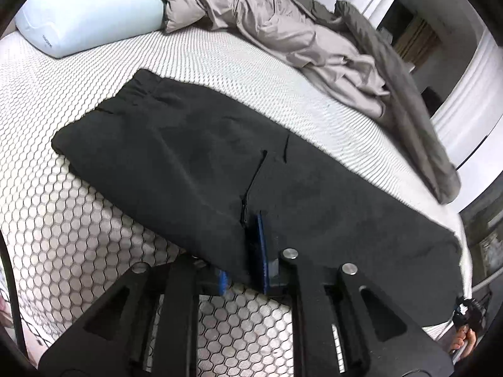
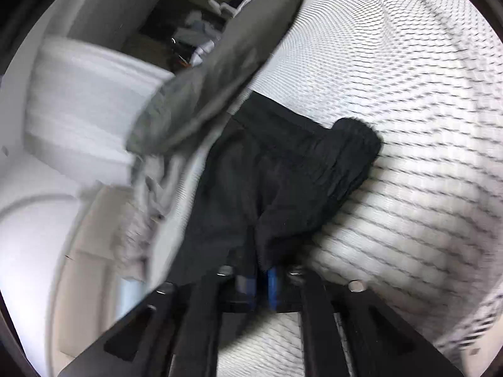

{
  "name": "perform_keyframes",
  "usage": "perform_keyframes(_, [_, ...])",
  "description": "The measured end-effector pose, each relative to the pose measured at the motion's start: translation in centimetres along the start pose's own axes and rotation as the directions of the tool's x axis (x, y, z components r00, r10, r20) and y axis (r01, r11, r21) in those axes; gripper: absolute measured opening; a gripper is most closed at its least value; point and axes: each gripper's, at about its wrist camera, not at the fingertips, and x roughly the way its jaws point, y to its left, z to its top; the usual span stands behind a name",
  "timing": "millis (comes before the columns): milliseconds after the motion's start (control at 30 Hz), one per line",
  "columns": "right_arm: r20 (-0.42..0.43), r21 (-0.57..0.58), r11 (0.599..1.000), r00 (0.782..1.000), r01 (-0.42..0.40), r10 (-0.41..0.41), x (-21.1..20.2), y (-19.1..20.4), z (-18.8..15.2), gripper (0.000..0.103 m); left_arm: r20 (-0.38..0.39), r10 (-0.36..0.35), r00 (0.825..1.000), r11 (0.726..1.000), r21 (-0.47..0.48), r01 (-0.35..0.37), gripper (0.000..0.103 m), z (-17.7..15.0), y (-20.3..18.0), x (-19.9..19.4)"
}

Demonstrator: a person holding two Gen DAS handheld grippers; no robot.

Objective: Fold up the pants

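Black pants (image 1: 220,157) lie lengthwise on the bed (image 1: 63,213), waistband toward 11 o'clock, already doubled leg on leg. Left hand-held gripper (image 1: 242,270), at 6 o'clock, is closed on the near edge of the cloth, probably to pin or lift it for the next fold. Right hand-held gripper (image 2: 261,286) clamps a bunched end of the pants (image 2: 276,182), raised off the mattress. Only the left view shows the pillow (image 1: 85,22) and the crumpled grey bedding (image 1: 267,25); the right view, blurred, shows the lifted, gathered cloth.
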Motion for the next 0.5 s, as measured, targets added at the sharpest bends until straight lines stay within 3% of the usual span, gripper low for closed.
perform_keyframes(100, [0.039,0.081,0.995,0.998,-0.057,0.054,-1.6,-1.3,0.4,0.038,0.028,0.010,1.000,1.000,0.029,-0.011,0.012,-0.2,-0.9,-0.8])
perform_keyframes(167, [0.107,0.129,0.988,0.991,-0.090,0.076,-3.0,-2.3,0.7,0.056,0.051,0.010,0.999,0.999,0.043,-0.012,0.019,-0.6,-1.2,-1.6])
perform_keyframes(233, [0.138,0.163,0.981,0.987,-0.103,0.081,-3.2,-2.9,1.5,0.059,0.048,-0.001,0.999,0.999,0.041,-0.001,0.025,-0.8,-1.5,-1.7])
perform_keyframes(300, [0.101,0.195,0.972,0.989,-0.128,0.110,-2.1,-3.4,2.0,0.059,0.037,-0.001,0.999,0.999,0.033,0.000,0.025,-0.8,-1.8,-1.2])
perform_keyframes(333, [0.079,0.203,0.969,0.989,-0.138,0.125,-1.2,-3.5,2.2,0.051,0.034,-0.011,0.999,1.000,0.026,0.010,0.025,-0.7,-1.9,-0.9])
perform_keyframes(367, [0.079,0.198,0.972,0.990,-0.129,0.115,-0.9,-3.4,2.4,0.031,0.031,-0.022,0.999,1.000,0.008,0.022,0.025,-0.7,-1.7,-0.6])
perform_keyframes(433, [0.102,0.173,0.980,0.991,-0.101,0.084,-1.3,-3.1,2.7,0.014,0.014,-0.025,1.000,0.999,-0.032,0.025,0.021,-0.5,-1.3,0.3])
perform_keyframes(500, [0.144,0.128,0.985,0.985,-0.118,0.099,-2.8,-1.8,2.9,0.010,0.000,-0.026,1.000,0.998,-0.057,0.026,0.019,-0.3,-1.0,1.0])
